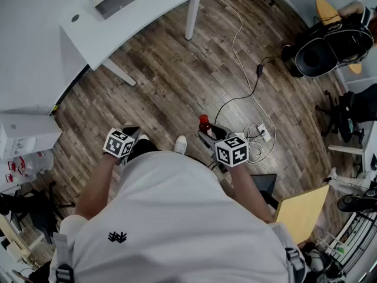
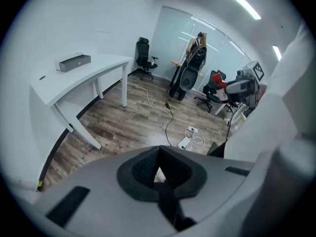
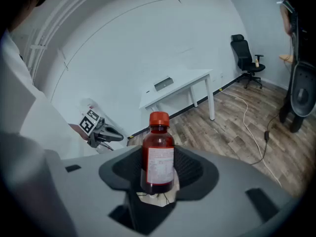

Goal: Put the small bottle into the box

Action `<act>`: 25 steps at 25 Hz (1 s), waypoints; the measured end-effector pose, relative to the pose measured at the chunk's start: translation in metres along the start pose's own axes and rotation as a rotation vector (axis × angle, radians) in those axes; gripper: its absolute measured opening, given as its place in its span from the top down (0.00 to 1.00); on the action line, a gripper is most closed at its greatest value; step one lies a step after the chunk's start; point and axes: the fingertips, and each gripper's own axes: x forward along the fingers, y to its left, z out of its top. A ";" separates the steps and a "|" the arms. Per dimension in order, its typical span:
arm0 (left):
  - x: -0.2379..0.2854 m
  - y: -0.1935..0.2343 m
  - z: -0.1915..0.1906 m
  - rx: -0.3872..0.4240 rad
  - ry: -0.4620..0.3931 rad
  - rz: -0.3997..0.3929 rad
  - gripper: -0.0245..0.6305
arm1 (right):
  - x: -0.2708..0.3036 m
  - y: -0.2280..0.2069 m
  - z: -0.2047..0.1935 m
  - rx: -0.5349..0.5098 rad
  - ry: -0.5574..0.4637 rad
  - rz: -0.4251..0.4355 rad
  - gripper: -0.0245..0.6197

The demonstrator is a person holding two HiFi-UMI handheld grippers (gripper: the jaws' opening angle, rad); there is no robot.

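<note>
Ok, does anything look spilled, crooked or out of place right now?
No spill: the small bottle stands upright and capped in the right gripper. Only oddity: a loose cable trails across the floor to a power strip near the person's shoe.

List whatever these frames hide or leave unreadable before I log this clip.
Label print on the small bottle: right gripper view, too small and soft to read.
Bottle body, head view: only its red top shows; the right hand-held gripper covers the rest.
The grey box on the white table: too small in every view to tell open from closed.
The white cartons: cut off by the head view's left edge.
</note>
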 end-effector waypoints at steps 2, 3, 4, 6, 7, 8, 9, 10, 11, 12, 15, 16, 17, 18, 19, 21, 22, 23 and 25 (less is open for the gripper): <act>-0.002 -0.009 0.029 0.014 -0.061 0.000 0.95 | -0.001 -0.010 0.007 -0.012 0.001 -0.006 0.64; -0.004 -0.013 0.043 0.023 -0.089 0.003 0.95 | -0.001 -0.014 0.011 -0.018 0.001 -0.008 0.64; -0.007 -0.016 0.056 0.028 -0.117 0.008 0.95 | -0.001 -0.018 0.015 -0.022 0.002 -0.007 0.64; -0.015 -0.021 0.076 0.014 -0.173 0.015 0.95 | 0.002 -0.022 0.021 -0.033 0.008 0.000 0.64; -0.020 -0.023 0.084 -0.007 -0.199 0.013 0.95 | 0.004 -0.023 0.023 -0.039 0.015 0.005 0.64; -0.026 -0.024 0.091 -0.030 -0.222 0.010 0.95 | 0.007 -0.023 0.026 -0.045 0.021 0.011 0.64; -0.031 -0.026 0.096 -0.050 -0.241 0.005 0.95 | 0.009 -0.022 0.030 -0.049 0.026 0.018 0.64; -0.036 -0.026 0.101 -0.065 -0.257 0.001 0.95 | 0.011 -0.021 0.034 -0.051 0.029 0.026 0.64; -0.041 -0.026 0.105 -0.076 -0.273 -0.002 0.95 | 0.014 -0.019 0.039 -0.049 0.030 0.034 0.64; -0.045 -0.023 0.111 -0.088 -0.290 -0.005 0.95 | 0.018 -0.017 0.046 -0.046 0.030 0.040 0.64; -0.054 -0.001 0.128 -0.116 -0.337 -0.012 0.95 | 0.042 -0.015 0.074 -0.030 0.036 0.055 0.64; -0.054 0.009 0.134 -0.116 -0.344 -0.017 0.95 | 0.053 -0.015 0.085 -0.025 0.040 0.061 0.64; -0.052 0.018 0.140 -0.111 -0.349 -0.026 0.95 | 0.063 -0.015 0.096 -0.023 0.044 0.065 0.64; -0.049 0.026 0.147 -0.103 -0.351 -0.037 0.95 | 0.071 -0.017 0.108 -0.023 0.047 0.063 0.64; -0.045 0.034 0.156 -0.096 -0.354 -0.050 0.95 | 0.078 -0.020 0.120 -0.026 0.051 0.054 0.64; -0.037 0.051 0.173 -0.094 -0.361 -0.071 0.95 | 0.089 -0.024 0.143 -0.029 0.059 0.028 0.64; -0.035 0.061 0.183 -0.099 -0.368 -0.079 0.95 | 0.095 -0.025 0.156 -0.032 0.061 0.016 0.65; -0.035 0.073 0.194 -0.103 -0.379 -0.083 0.95 | 0.102 -0.025 0.170 -0.037 0.061 0.006 0.65; -0.039 0.098 0.219 -0.098 -0.405 -0.085 0.95 | 0.119 -0.024 0.201 -0.057 0.064 -0.007 0.65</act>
